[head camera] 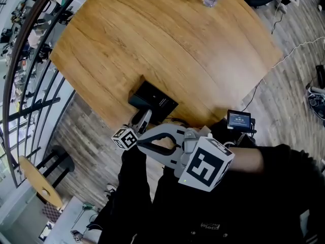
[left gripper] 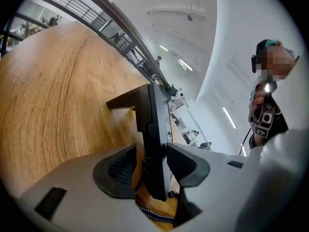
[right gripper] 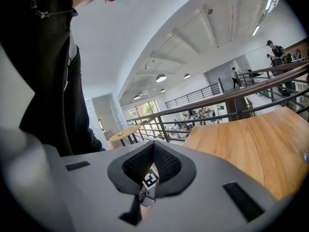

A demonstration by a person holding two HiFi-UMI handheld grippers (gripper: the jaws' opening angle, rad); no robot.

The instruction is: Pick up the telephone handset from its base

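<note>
Grasp step, pre-pinch. Spread L tongs astride handset, at table near edge; pads not clamped yet. R tongs pressed together, empty. Next, prob.: squeeze L, lift straight up, watch cord.

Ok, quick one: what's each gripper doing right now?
Left gripper: open, with a jaw on each side of the black telephone, not clamped on it.
Right gripper: shut, holding nothing.
</note>
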